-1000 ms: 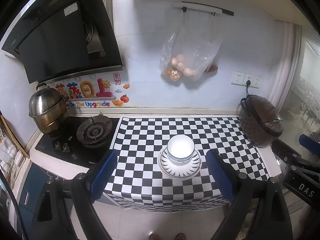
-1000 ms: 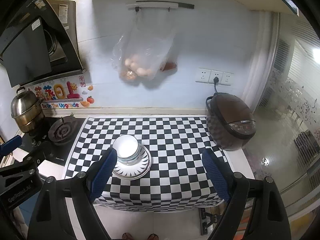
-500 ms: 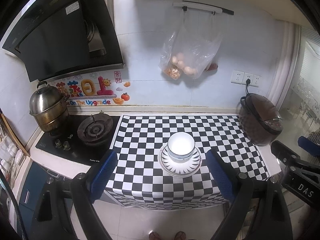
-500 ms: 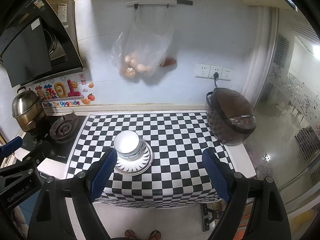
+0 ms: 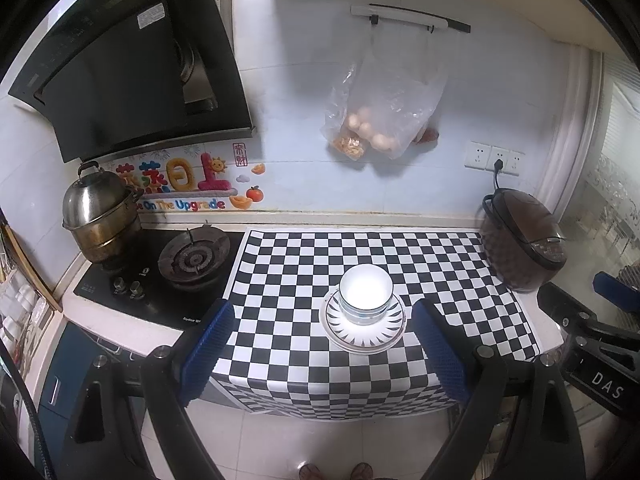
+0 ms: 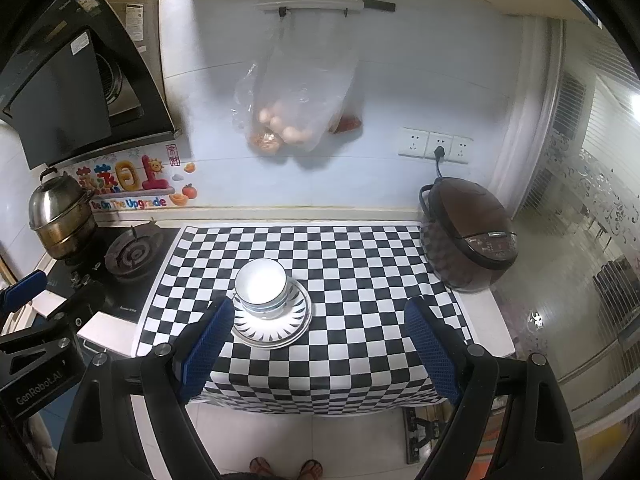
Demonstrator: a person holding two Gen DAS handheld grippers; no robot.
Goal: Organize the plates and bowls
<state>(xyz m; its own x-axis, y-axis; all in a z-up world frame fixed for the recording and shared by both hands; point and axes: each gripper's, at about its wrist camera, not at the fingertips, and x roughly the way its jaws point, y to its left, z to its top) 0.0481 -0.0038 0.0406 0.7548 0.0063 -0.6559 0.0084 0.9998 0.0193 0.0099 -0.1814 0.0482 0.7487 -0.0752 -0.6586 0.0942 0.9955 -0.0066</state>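
White bowls [image 5: 365, 291] are stacked on stacked white plates with a black-patterned rim [image 5: 384, 332], on the checkered counter mat [image 5: 300, 264]. The bowls [image 6: 262, 286] and plates [image 6: 294, 322] also show in the right wrist view. My left gripper [image 5: 322, 350] is open and empty, held back from the counter's front edge, with the stack between its fingers in view. My right gripper [image 6: 318, 350] is open and empty, also held back, with the stack just right of its left finger.
A brown rice cooker [image 5: 520, 240] stands at the counter's right end. A gas hob [image 5: 192, 258] with a steel steamer pot [image 5: 98, 216] is on the left under a black hood [image 5: 132, 64]. A plastic bag of eggs [image 5: 380, 120] hangs on the wall.
Both grippers have drawn slightly back and up from the counter; the stack looks a little smaller and farther. The bowls and plates have not moved.
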